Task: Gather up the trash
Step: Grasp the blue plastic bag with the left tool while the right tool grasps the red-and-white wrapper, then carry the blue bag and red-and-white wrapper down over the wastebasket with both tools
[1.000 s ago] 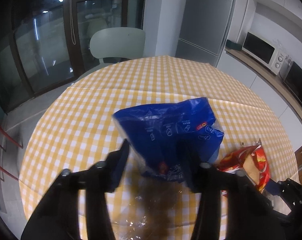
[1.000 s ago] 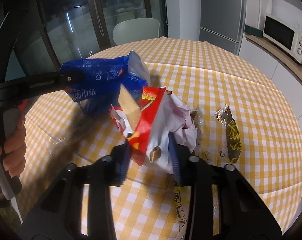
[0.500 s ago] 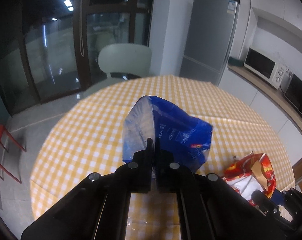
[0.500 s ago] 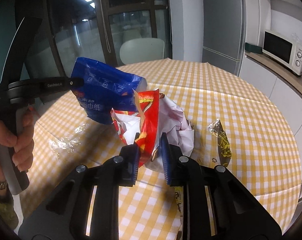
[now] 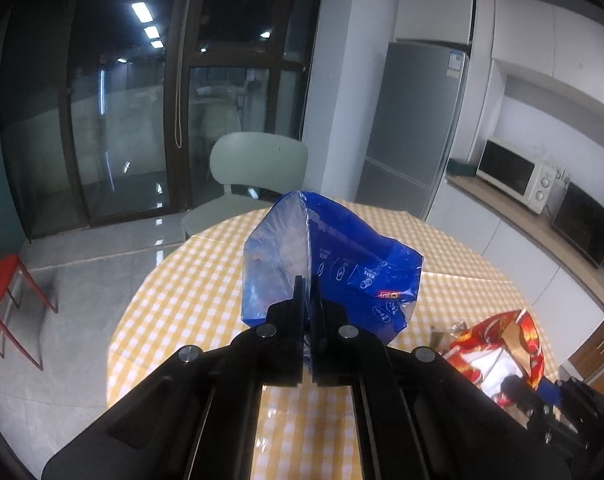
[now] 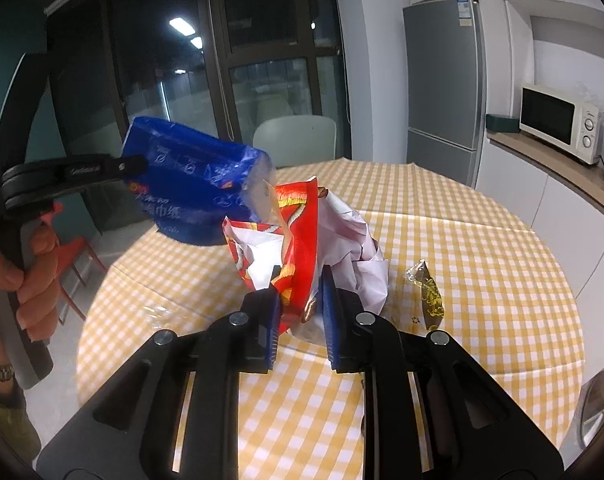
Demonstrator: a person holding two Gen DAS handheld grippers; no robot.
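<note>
My left gripper (image 5: 308,300) is shut on the edge of a blue plastic tissue wrapper (image 5: 354,276), which hangs in the air above the round checked table (image 5: 181,292). From the right wrist view the same blue wrapper (image 6: 189,188) shows at the upper left, with the left gripper (image 6: 131,166) pinching it and a hand around the handle. My right gripper (image 6: 299,292) is shut on a red and white snack bag (image 6: 297,236) stuffed with crumpled white paper (image 6: 354,236), lifted off the table. In the left wrist view that red bag (image 5: 498,344) appears at the lower right.
A small dark gold-printed wrapper (image 6: 428,296) and a clear plastic film (image 6: 157,314) lie on the yellow checked cloth. A pale green chair (image 5: 257,172) stands beyond the table, a red chair (image 5: 1,276) to the left. A fridge (image 5: 414,128) and a counter with a microwave (image 5: 514,176) are at the right.
The left jaws closed on the blue wrapper and lifted it off the table. The right jaws tightened on the red bag and raised it too. Both hands rose.
</note>
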